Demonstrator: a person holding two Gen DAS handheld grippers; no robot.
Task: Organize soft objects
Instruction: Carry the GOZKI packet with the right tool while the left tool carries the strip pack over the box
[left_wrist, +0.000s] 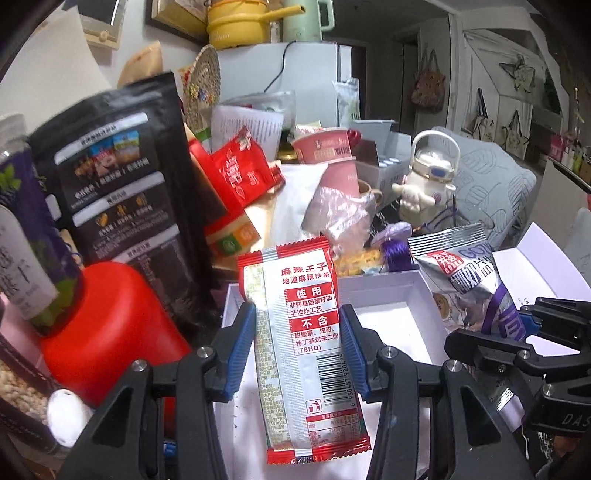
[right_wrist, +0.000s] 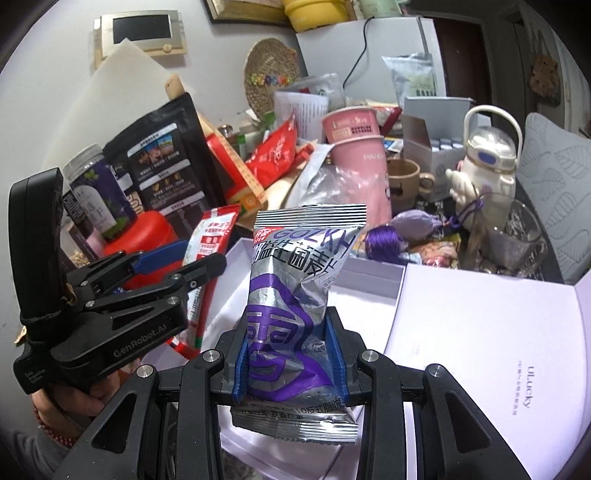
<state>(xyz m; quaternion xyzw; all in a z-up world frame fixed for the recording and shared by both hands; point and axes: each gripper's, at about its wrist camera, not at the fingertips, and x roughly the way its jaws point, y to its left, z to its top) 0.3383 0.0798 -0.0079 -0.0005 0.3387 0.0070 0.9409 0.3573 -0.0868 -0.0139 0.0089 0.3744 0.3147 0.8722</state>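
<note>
My left gripper pinches a red snack packet; my right gripper pinches a silver-purple snack bag, both above the white box.

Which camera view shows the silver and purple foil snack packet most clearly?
The right wrist view: the silver and purple foil snack packet fills the centre, upright, clamped by the right tool, front print facing the camera. The left wrist view shows it only sideways at the right edge, partly hidden by that tool.
</note>
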